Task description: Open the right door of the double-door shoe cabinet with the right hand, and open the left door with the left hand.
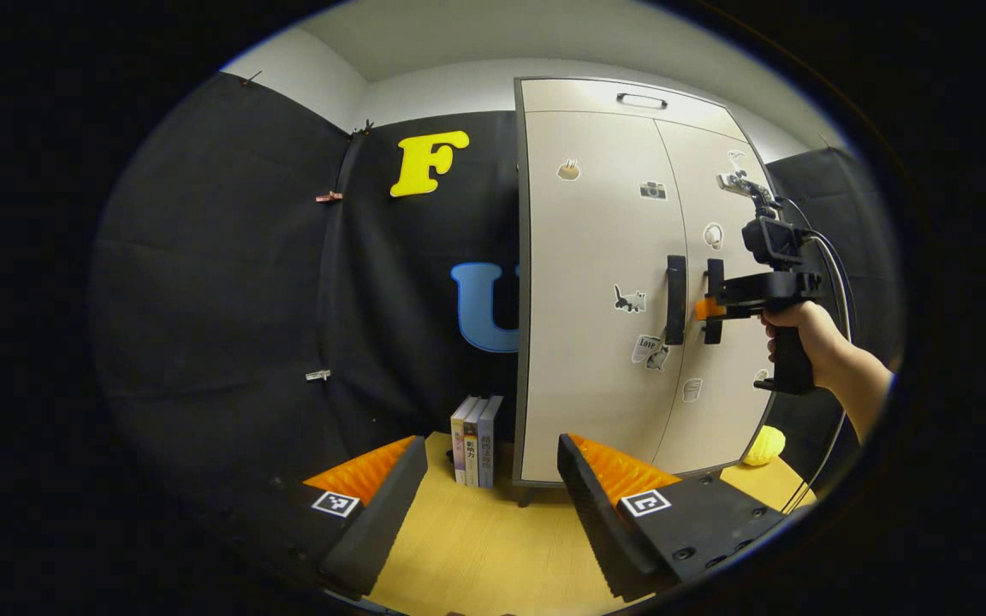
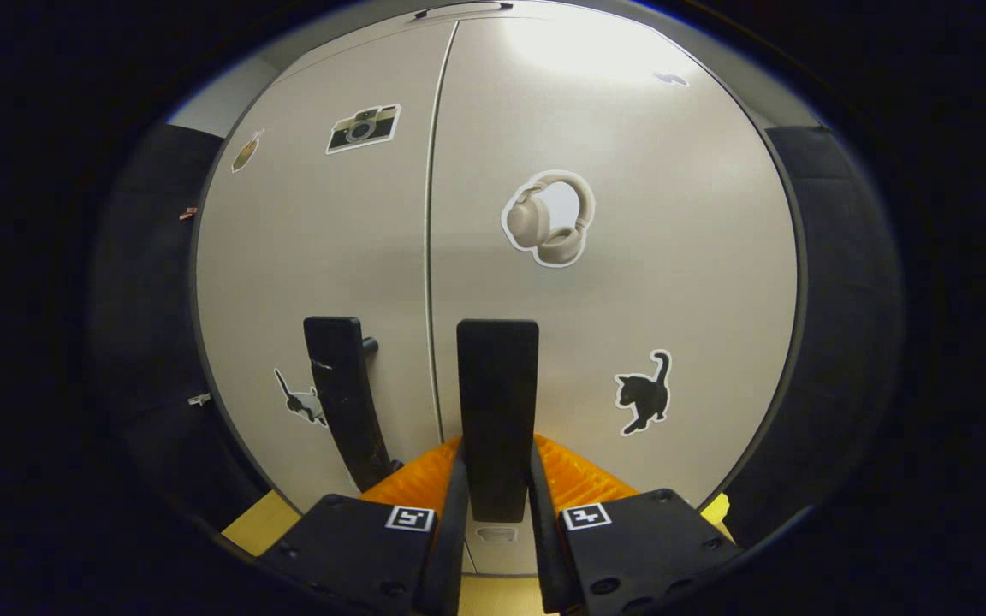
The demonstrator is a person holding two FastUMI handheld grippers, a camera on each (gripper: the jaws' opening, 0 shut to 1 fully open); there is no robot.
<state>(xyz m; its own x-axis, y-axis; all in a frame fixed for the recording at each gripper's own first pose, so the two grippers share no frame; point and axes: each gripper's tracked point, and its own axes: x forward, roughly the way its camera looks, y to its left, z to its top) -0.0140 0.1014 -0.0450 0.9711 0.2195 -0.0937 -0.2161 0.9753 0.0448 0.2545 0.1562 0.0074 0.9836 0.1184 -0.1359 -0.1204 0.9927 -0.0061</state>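
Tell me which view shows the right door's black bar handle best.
The right gripper view: the right door's black bar handle stands close and centred, clamped between the right hand-held gripper fingers. The left gripper view shows that handle small and far off, partly hidden by the right hand-held gripper.

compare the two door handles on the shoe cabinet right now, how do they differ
The right door handle stands between the right gripper's fingers, which press on it; the left door handle stands free, untouched. In the right gripper view the right handle looks straight and wide, the left one narrower and bowed, likely a lens effect. The left gripper stands open, well back from both. Both are dark vertical bars beside the centre seam, on closed doors.
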